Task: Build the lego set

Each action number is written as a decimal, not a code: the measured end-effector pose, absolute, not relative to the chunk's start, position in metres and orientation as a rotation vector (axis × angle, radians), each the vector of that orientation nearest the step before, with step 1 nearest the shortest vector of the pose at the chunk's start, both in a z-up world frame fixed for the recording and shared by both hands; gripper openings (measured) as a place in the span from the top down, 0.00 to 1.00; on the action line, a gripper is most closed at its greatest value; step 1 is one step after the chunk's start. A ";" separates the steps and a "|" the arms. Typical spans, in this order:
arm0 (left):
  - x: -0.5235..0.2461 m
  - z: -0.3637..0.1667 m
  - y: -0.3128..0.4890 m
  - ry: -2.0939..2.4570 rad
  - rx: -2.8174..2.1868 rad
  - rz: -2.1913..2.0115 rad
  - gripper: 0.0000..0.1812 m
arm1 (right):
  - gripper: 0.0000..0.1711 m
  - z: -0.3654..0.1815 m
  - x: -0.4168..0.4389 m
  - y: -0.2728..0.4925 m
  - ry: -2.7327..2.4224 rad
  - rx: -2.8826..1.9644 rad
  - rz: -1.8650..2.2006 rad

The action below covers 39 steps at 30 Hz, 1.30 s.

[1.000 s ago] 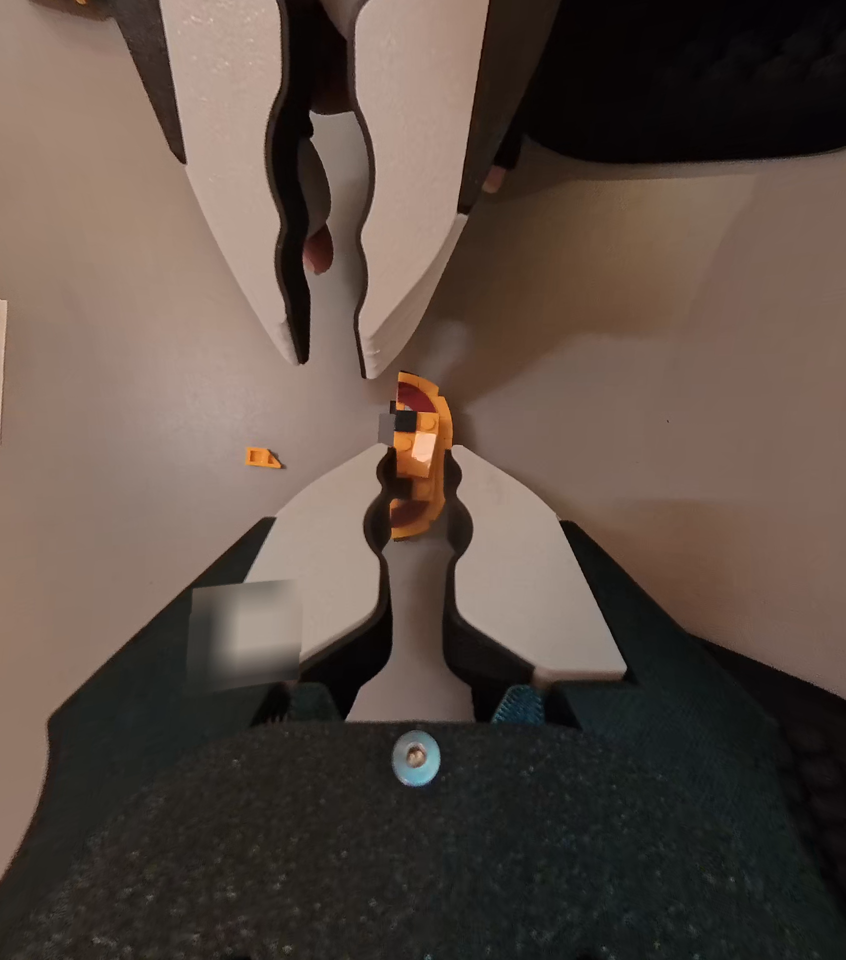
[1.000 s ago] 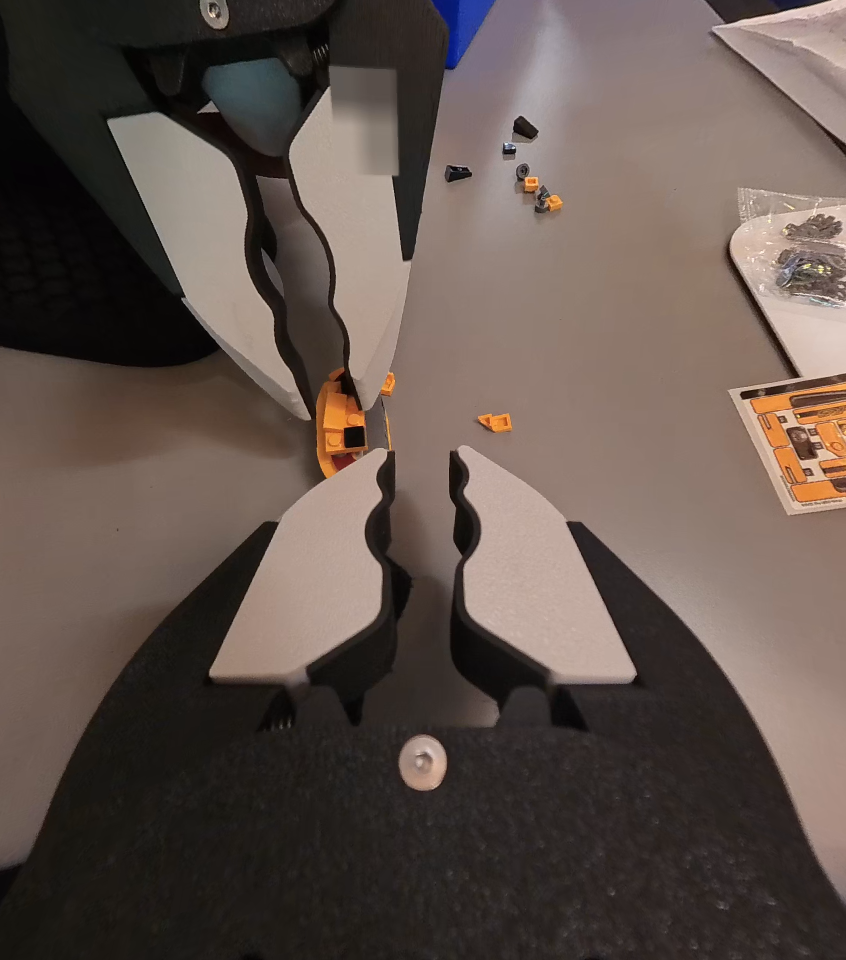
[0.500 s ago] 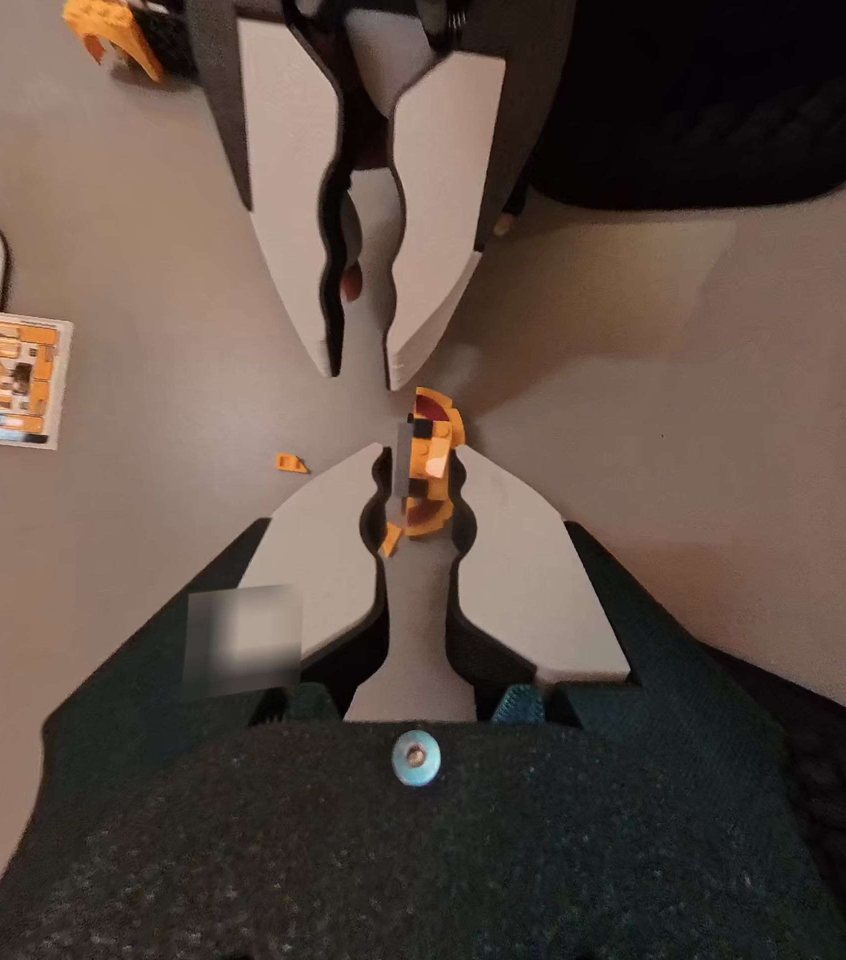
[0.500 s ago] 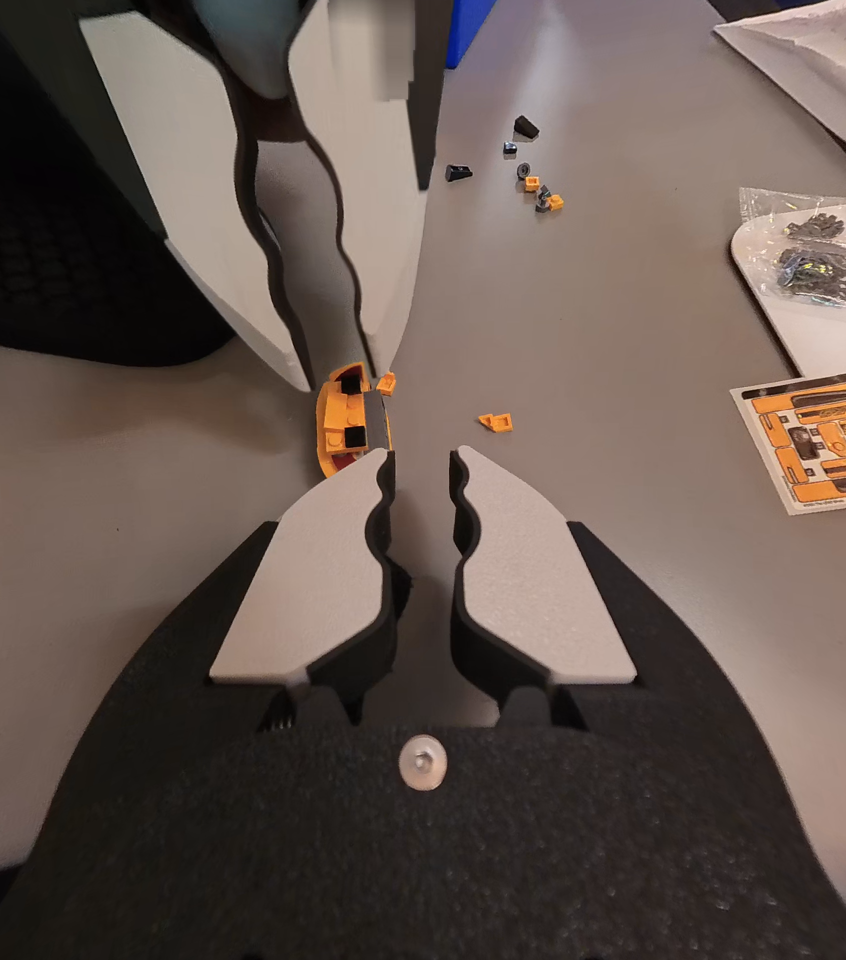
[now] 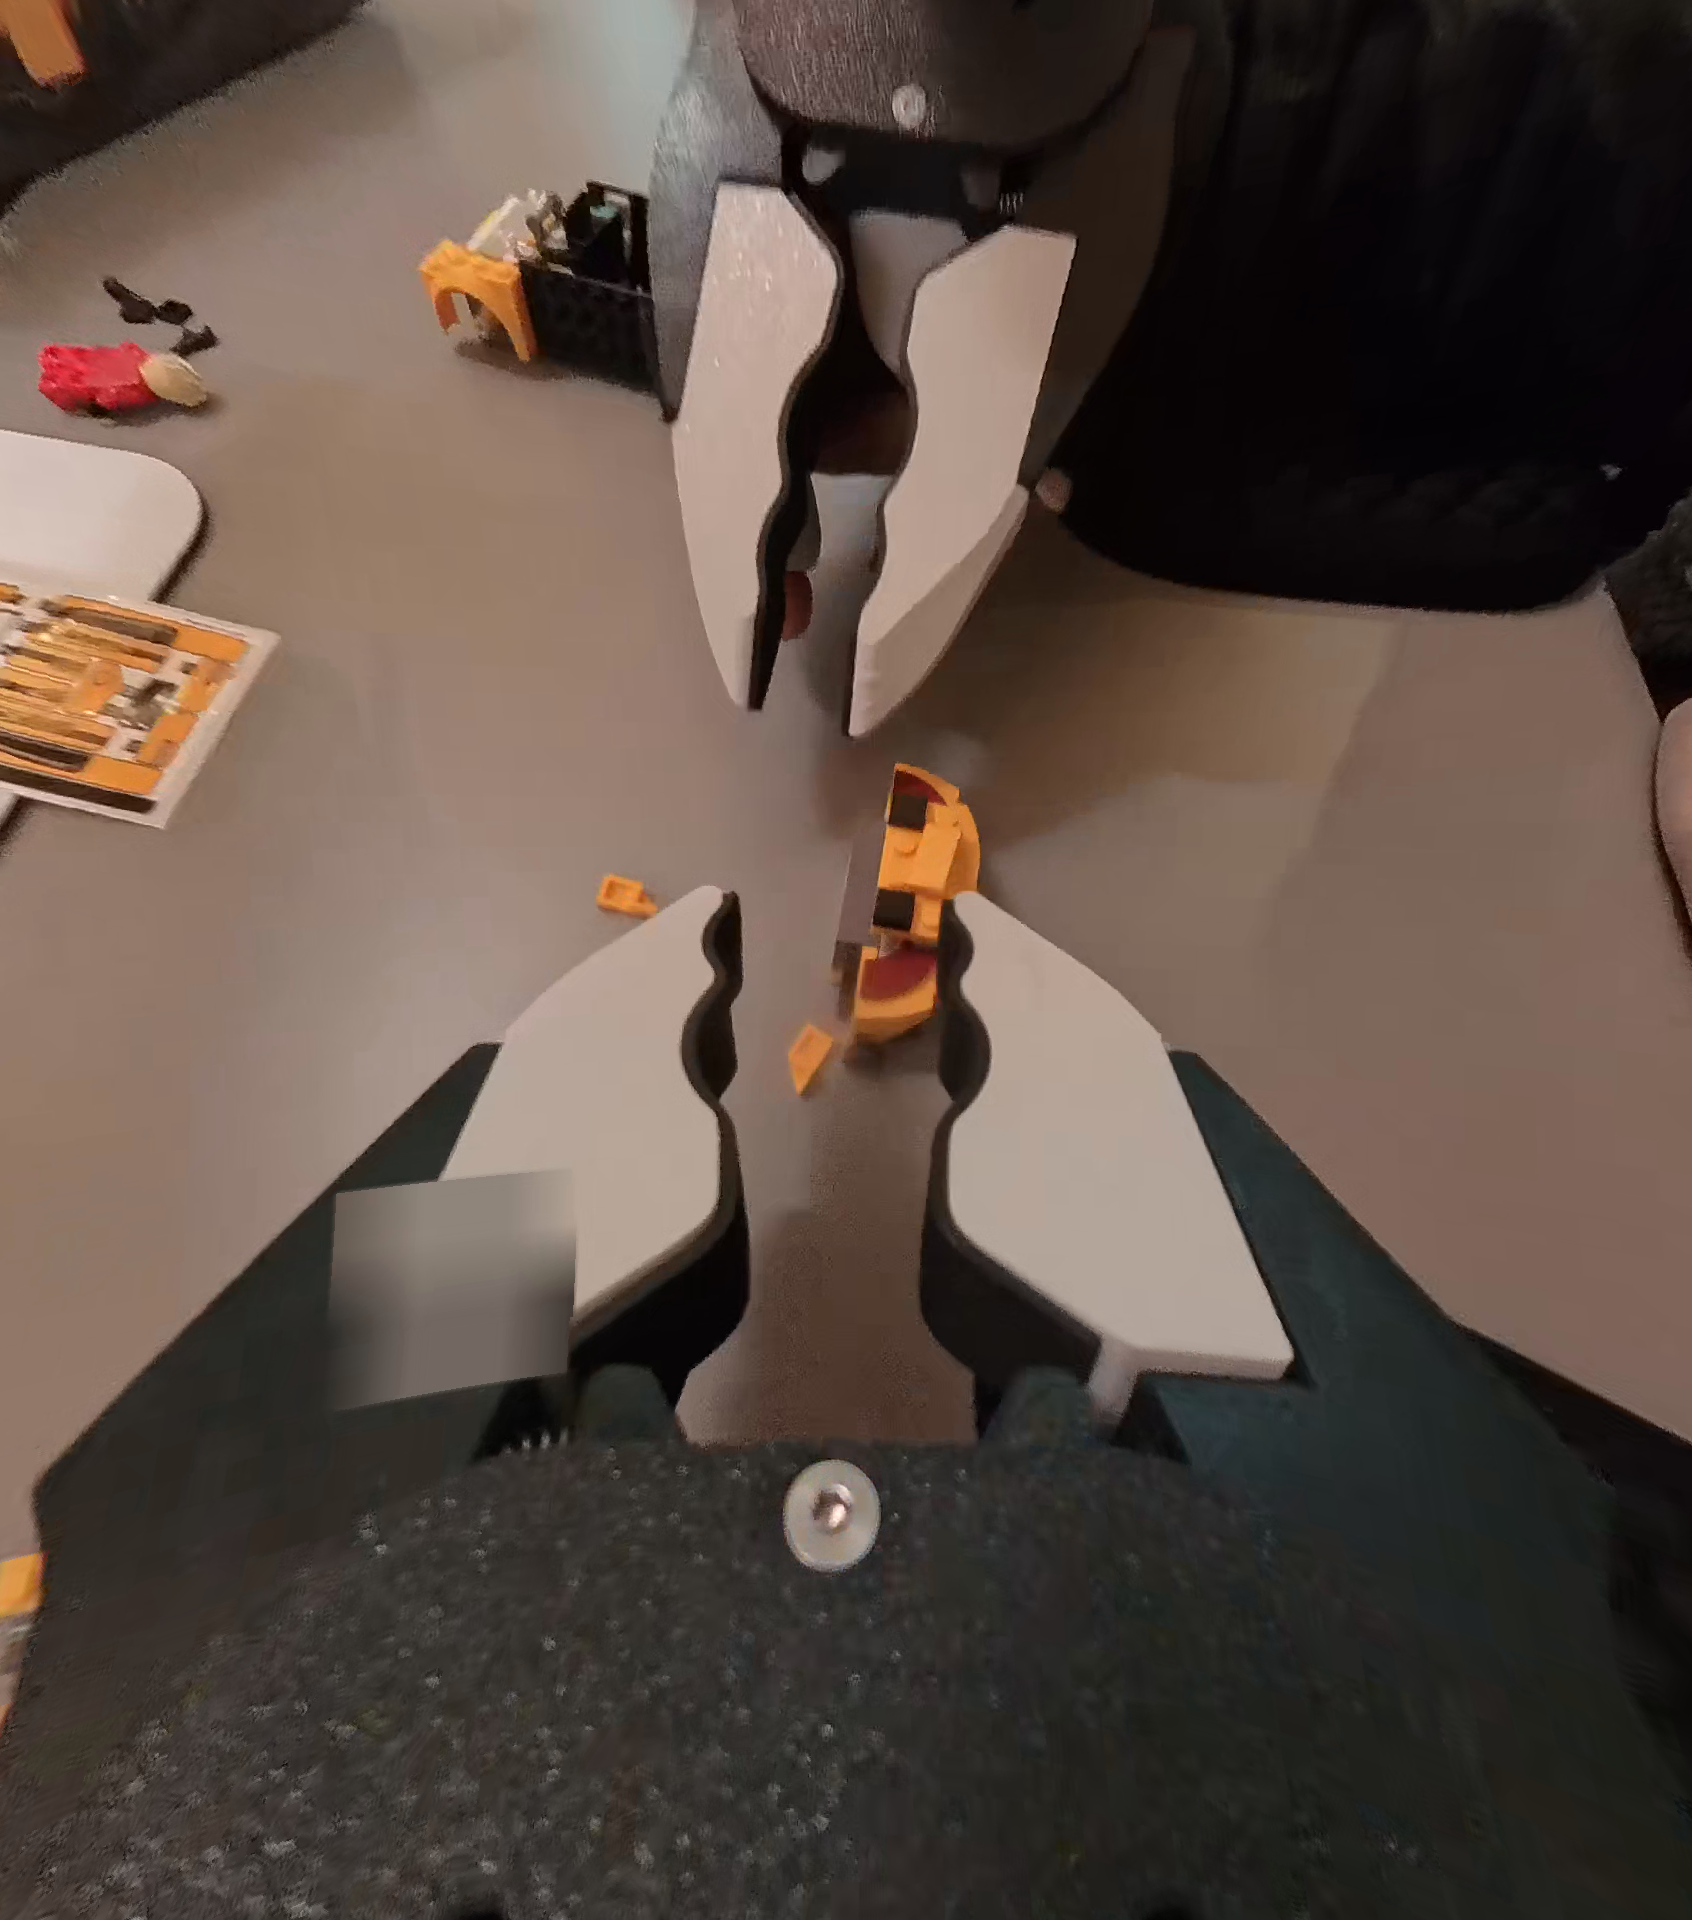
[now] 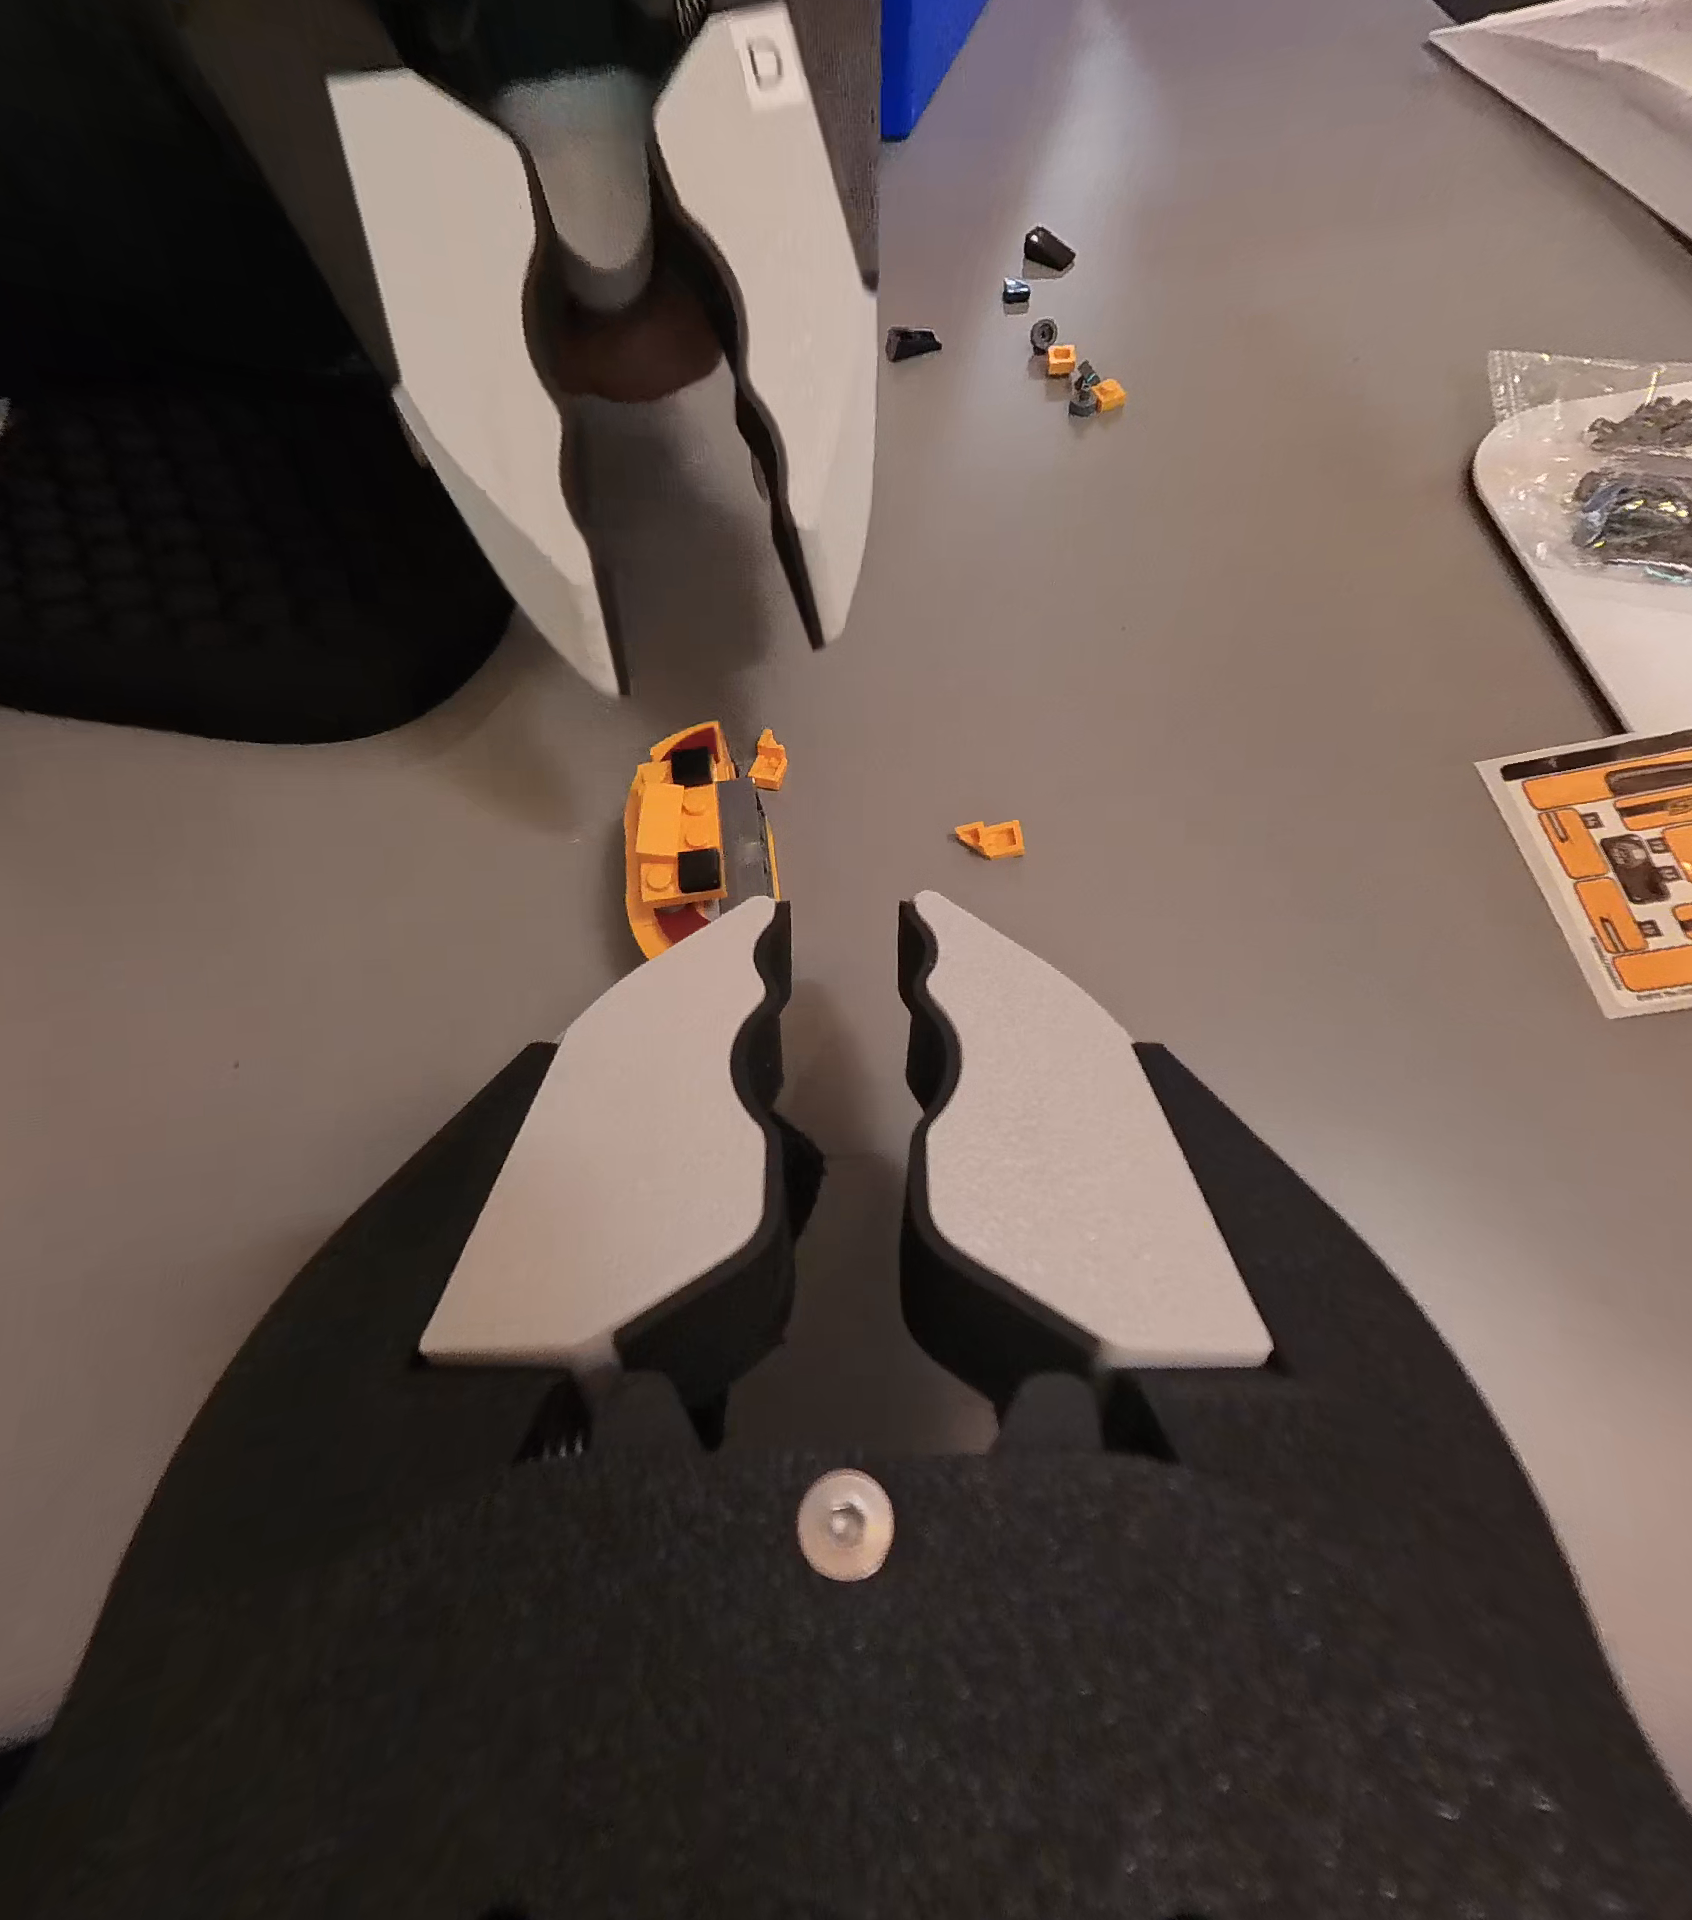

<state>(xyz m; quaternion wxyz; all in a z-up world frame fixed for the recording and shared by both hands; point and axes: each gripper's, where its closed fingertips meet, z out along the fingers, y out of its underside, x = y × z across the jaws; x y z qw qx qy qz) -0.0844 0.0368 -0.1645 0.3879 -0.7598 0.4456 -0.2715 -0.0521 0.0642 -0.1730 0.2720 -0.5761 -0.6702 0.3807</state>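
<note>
Left claw (image 5: 837,914): released, jaws spread, nothing between the pads. Its right fingertip sits just beside the orange model piece (image 5: 909,904); whether they touch cannot be told. Right claw (image 6: 840,909): released, jaws parted with bare surface in the gap. Its left fingertip overlaps the near end of the same piece in the right wrist view.

Orange model piece lies flat on the grey surface (image 6: 1237,1039), between the two facing claws. It is a curved orange assembly with two black tiles on top, a grey strip along one long edge and dark red at both ends. Long axis runs roughly along the line from one claw to the other; the curved orange side faces the surface's edge, the grey strip faces inward.

One small orange wedge (image 5: 809,1055) lies just beside the piece's end nearest the left claw. A second orange wedge (image 6: 990,837) lies apart on the grey-strip side.

Farther out: sticker sheet (image 6: 1673,868), a cluster of small black and orange parts (image 6: 1070,353), a clear bag of dark parts (image 6: 1652,488) on a white tray (image 6: 1548,623).
</note>
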 end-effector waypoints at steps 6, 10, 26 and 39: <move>-0.075 -0.188 0.026 1.243 -1.930 -0.746 0.73 | 0.89 -0.172 -0.052 0.064 -1.801 -1.547 1.029; -0.071 -0.201 0.021 1.317 -1.939 -0.720 0.70 | 0.89 -0.171 -0.053 0.063 -1.803 -1.538 1.030; -0.071 -0.207 0.026 1.306 -1.969 -0.694 0.80 | 0.89 -0.171 -0.053 0.064 -1.803 -1.528 1.020; -0.072 -0.206 0.028 1.273 -1.985 -0.726 0.84 | 0.87 -0.158 -0.057 0.046 -1.879 -1.321 0.908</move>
